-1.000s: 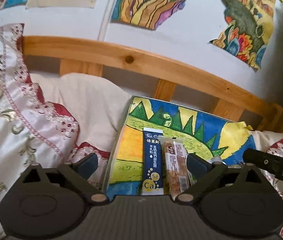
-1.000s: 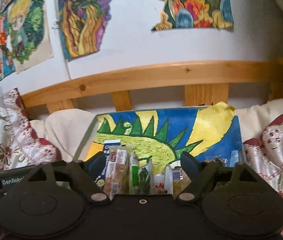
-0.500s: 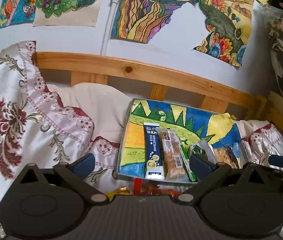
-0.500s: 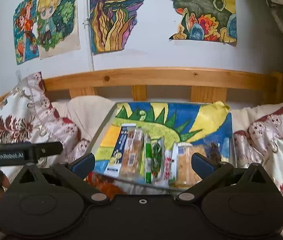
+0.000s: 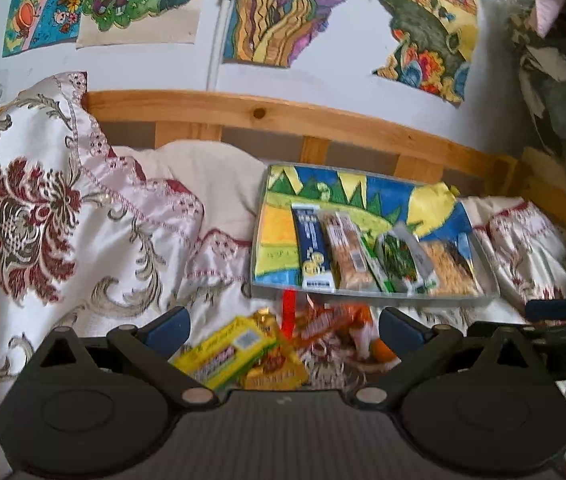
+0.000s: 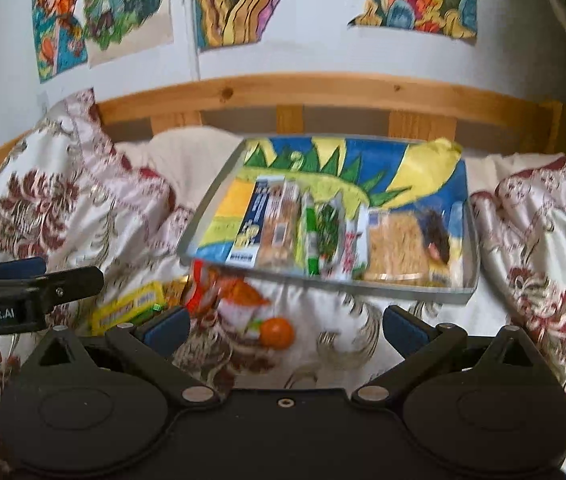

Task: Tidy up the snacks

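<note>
Loose snacks (image 5: pixel 283 344) blurred, labels unreadable. Both grippers, left (image 5: pixel 285 326) and right (image 6: pixel 287 326), were open, pulled back from tray (image 6: pixel 423 294) versus earlier.

A tray (image 6: pixel 467 295) lies on the bed (image 6: pixel 531 240), before the headboard (image 6: pixel 323 92). In it, packets lie side by side along the near edge: a sachet (image 6: pixel 251 224) leftmost, a bar (image 6: pixel 281 226) just right of it, then a greens packet (image 6: pixel 329 236), and what seems a noodle pack (image 6: pixel 401 246) rightmost. Loose snacks (image 6: pixel 239 304) lie heaped on the bedcover before the tray's left end.
</note>
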